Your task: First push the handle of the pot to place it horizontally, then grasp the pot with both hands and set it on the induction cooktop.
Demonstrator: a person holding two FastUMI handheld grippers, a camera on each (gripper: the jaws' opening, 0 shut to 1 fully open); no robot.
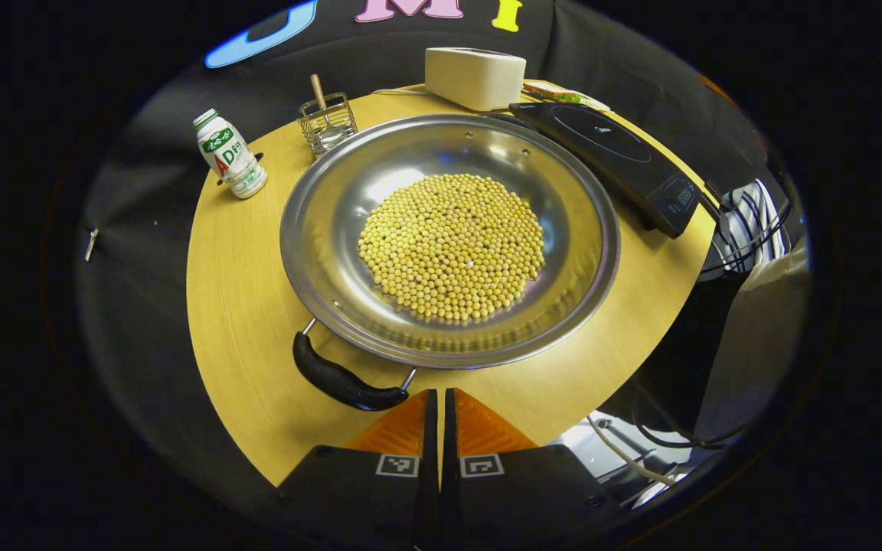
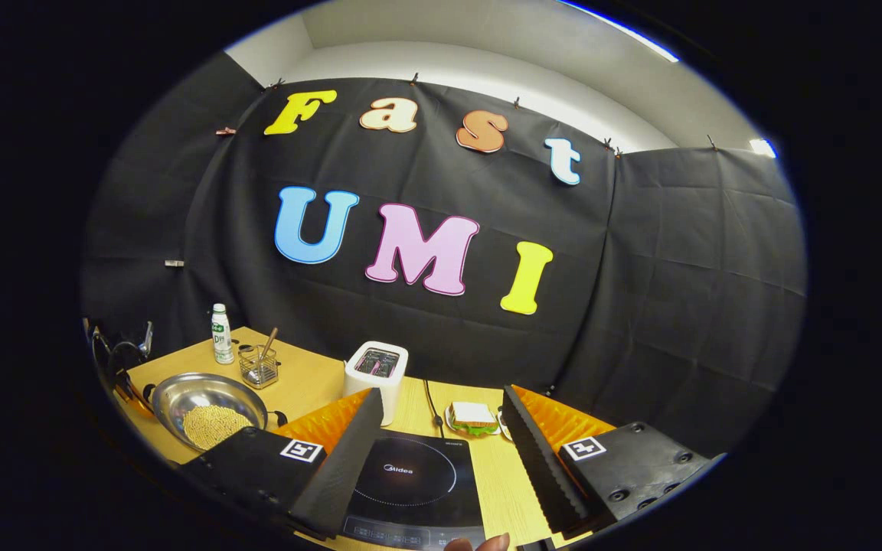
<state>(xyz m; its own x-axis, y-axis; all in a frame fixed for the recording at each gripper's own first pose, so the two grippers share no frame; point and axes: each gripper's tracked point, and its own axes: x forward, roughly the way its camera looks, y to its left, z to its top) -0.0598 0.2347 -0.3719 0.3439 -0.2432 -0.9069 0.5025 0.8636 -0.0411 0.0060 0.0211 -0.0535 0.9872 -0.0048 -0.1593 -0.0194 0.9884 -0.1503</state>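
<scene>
Beside pot (image 1: pixel 449 237) handle (image 1: pixel 345 380) we hold left gripper (image 1: pixel 439 417), jaws pressed together; right gripper (image 2: pixel 441 444) jaws spread above cooktop (image 2: pixel 410 482).

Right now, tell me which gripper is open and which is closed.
The right gripper is open, its fingers spread wide above the cooktop. The left gripper is closed, fingers together beside the pot's black handle.

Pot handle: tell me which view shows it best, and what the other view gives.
The left gripper view: the black pot handle lies close and unobstructed, just ahead of the left gripper, curving along the pot rim. The right gripper view shows the pot small and far off, with only a dark handle stub at its right edge.
</scene>
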